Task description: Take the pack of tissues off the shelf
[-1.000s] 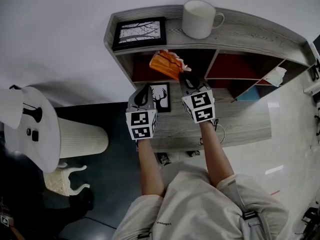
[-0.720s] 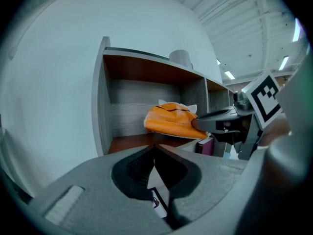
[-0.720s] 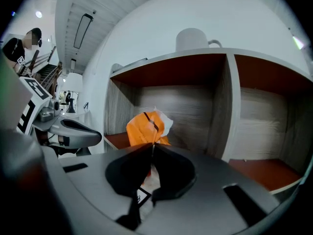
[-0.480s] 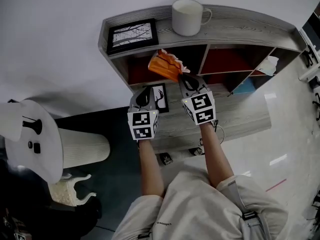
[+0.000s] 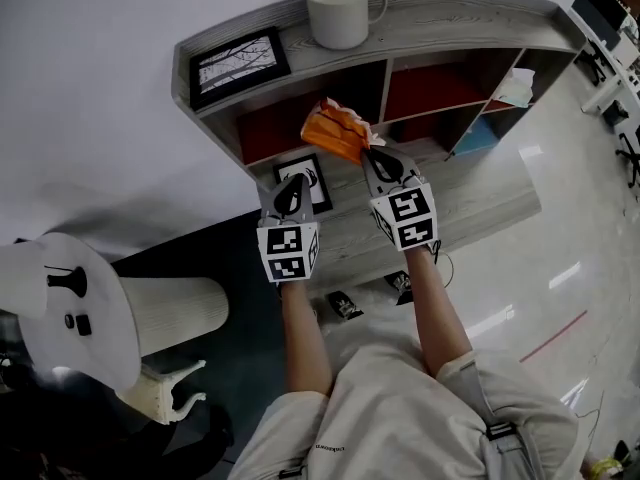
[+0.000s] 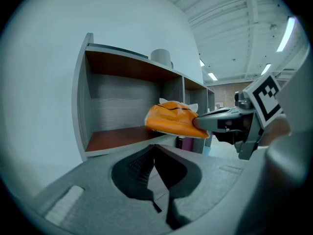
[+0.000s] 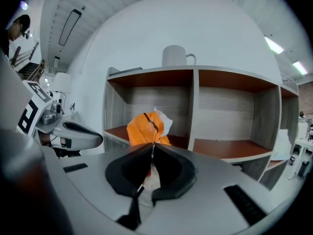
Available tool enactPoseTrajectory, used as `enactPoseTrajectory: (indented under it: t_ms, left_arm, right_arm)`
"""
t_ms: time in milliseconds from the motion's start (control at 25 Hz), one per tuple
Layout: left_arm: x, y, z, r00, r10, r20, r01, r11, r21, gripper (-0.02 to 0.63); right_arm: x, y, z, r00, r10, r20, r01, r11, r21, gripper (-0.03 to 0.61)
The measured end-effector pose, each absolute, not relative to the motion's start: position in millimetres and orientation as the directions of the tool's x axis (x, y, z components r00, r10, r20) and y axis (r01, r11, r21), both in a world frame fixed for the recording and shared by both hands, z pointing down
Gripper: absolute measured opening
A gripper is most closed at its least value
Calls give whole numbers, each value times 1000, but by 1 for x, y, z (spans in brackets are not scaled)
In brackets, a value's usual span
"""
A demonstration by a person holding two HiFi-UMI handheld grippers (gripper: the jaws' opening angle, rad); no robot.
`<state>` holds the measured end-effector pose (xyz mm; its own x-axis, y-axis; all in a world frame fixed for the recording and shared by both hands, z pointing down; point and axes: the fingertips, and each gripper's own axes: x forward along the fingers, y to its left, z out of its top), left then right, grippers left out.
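Observation:
The orange pack of tissues (image 5: 335, 131) hangs in the air in front of the shelf's (image 5: 455, 16) upper left compartment. My right gripper (image 5: 368, 153) is shut on its near end. In the right gripper view the pack (image 7: 144, 128) sticks up from between the closed jaws of the right gripper (image 7: 152, 148). In the left gripper view the pack (image 6: 172, 119) is pinched at the tip of the right gripper (image 6: 199, 123). My left gripper (image 5: 293, 180) hovers to the left of the pack, lower, shut with nothing in it. The left gripper (image 6: 154, 148) has its jaw tips meeting.
A white mug (image 5: 340, 13) and a framed picture (image 5: 235, 61) stand on the shelf top. A deer picture (image 5: 312, 176) leans in the lower left compartment. Something white and crumpled (image 5: 517, 86) lies in the far right compartment. A white round table (image 5: 65, 308) and ribbed bin (image 5: 175, 313) stand at left.
Both grippers have shifted sideways along the shelf front, the pack staying in the right one. In the head view the shelf has swung up and to the left.

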<state>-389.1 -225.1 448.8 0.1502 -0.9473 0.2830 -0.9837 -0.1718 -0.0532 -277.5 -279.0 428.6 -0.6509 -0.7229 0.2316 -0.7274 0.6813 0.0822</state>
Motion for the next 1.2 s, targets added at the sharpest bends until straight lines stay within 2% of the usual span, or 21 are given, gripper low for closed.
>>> enactPoseTrajectory:
  t_ms: [440,960,1200]
  left_arm:
    - [-361,-188,493,218,-914,342,-975,-221,31,9]
    - [-333,-144,463,143,-942,304,-987,-158,-24,9]
    - [-310,-119,476,137,-942,307,-988,-151,-22,9]
  right_arm:
    - [-239,-235,439,-590,-770,244,-779,622,80,21]
    - [-209,-200,408,-646,-745,166,-746,662,69,21]
    - [-178,-175,423,-639,-751,163,-754,654,59,23]
